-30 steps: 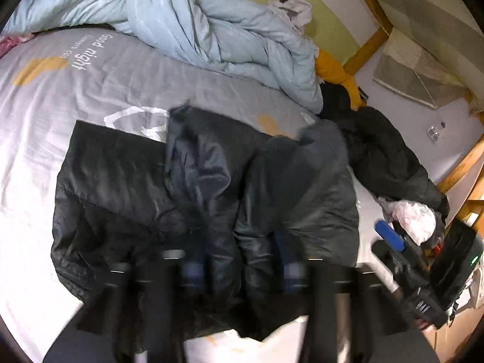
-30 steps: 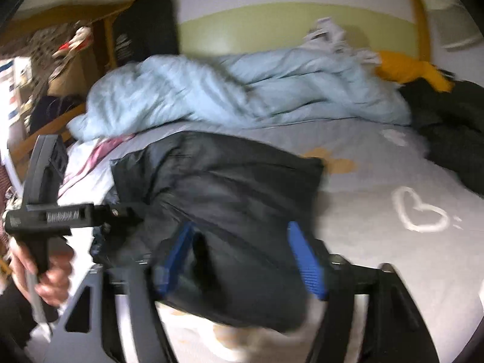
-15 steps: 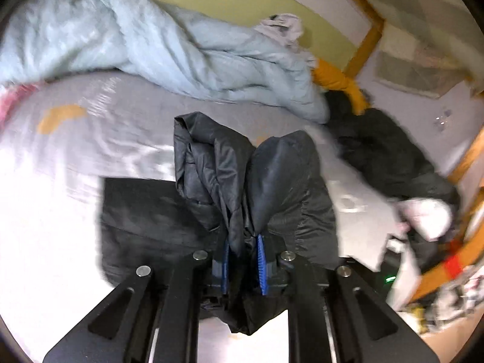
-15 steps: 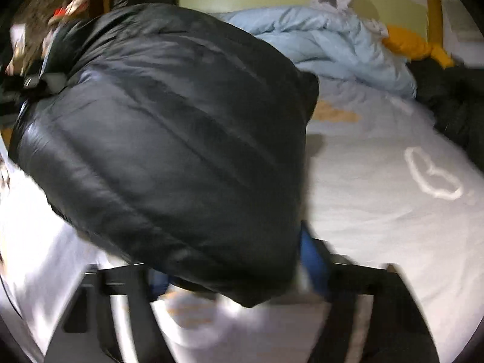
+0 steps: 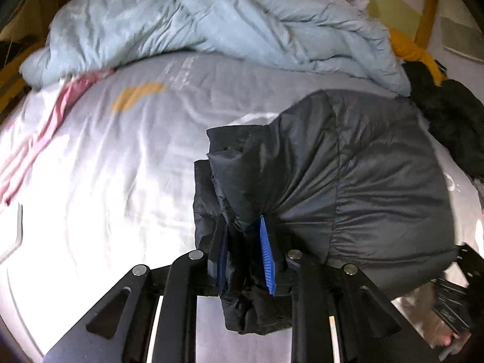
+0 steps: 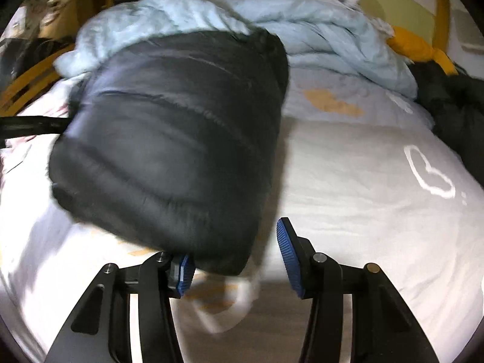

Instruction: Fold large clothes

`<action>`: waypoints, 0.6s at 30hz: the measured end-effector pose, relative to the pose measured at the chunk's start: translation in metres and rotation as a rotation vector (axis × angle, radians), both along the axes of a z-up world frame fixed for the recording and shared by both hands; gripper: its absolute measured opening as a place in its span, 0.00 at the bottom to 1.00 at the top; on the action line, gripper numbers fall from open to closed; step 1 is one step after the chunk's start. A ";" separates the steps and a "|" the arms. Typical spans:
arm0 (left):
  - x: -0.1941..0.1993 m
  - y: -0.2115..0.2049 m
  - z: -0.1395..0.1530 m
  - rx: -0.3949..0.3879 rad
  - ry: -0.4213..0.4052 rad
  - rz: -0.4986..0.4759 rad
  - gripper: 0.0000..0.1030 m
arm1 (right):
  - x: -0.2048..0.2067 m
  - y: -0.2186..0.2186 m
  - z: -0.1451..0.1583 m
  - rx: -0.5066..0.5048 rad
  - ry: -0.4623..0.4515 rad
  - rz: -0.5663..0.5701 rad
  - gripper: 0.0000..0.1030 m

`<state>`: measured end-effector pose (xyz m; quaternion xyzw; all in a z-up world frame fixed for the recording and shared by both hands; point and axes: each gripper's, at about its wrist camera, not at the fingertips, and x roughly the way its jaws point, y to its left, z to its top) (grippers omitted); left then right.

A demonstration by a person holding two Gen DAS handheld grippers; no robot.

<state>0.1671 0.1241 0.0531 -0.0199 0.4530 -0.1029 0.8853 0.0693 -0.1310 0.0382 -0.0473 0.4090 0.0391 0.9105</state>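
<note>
1. Left wrist view: our left gripper (image 5: 246, 255) is clenched on a bunched edge of the black jacket (image 5: 378, 187), which bulges to the right over the bed (image 5: 106, 166), before a blue duvet (image 5: 211, 21).
2. Right wrist view: our right gripper (image 6: 236, 260) has its fingers (image 6: 286, 252) spread apart; the jacket (image 6: 175, 139) hangs blurred just ahead, overlapping the left finger.
</note>
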 end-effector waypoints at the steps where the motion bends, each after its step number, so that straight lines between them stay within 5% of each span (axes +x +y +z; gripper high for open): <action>1: 0.003 0.004 -0.005 -0.009 0.010 0.016 0.21 | -0.004 0.003 0.008 -0.001 -0.018 0.018 0.50; 8: 0.006 0.004 -0.021 -0.005 -0.001 0.014 0.22 | -0.028 0.004 0.089 0.100 -0.277 -0.007 0.56; 13: 0.009 0.006 -0.023 -0.028 0.020 0.001 0.25 | 0.018 0.010 0.099 0.062 -0.202 -0.028 0.55; 16: 0.011 0.007 -0.026 -0.031 0.027 -0.006 0.26 | 0.056 0.015 0.083 0.125 -0.072 0.012 0.36; 18: 0.010 0.004 -0.028 -0.011 0.021 -0.018 0.27 | 0.071 0.021 0.071 0.133 -0.016 0.046 0.35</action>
